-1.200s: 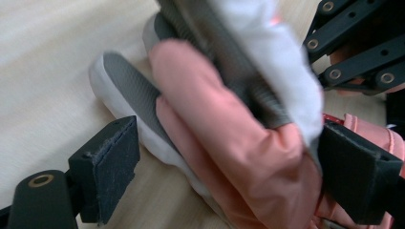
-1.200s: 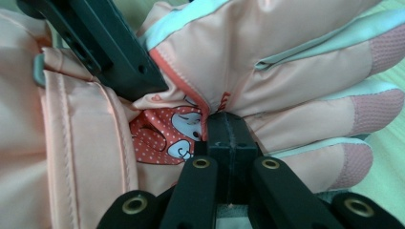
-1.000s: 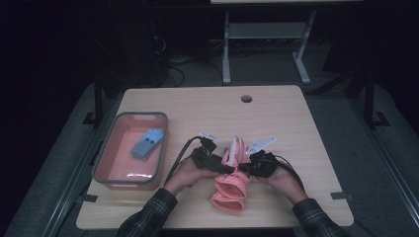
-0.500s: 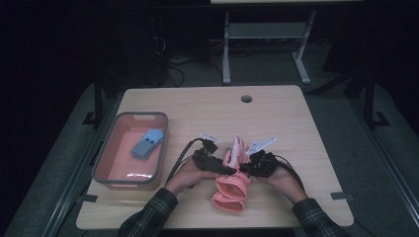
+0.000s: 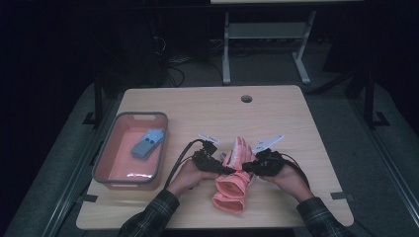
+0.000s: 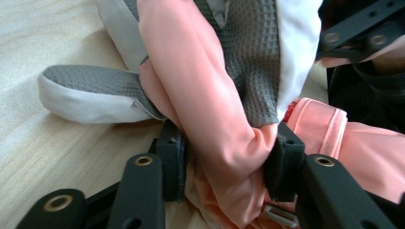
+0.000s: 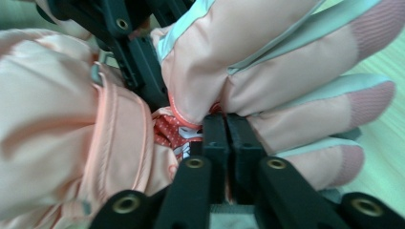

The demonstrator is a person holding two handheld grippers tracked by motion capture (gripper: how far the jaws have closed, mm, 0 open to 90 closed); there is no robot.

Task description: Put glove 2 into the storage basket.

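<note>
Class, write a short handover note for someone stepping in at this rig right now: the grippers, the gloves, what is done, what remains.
Left gripper: fingers have just been closing and now pinch a fold of the upper pink glove.
Right gripper: fingers close together at the same glove's edge; whether they grip it I cannot tell.
Both gloves lie at the table's front middle, the lower glove under and nearer the person.
The blue item lies in the pink bin at left.
Done: the upper glove is gripped.
Left: probably moving the gloves to the bin; neither is lifted clear yet.
</note>
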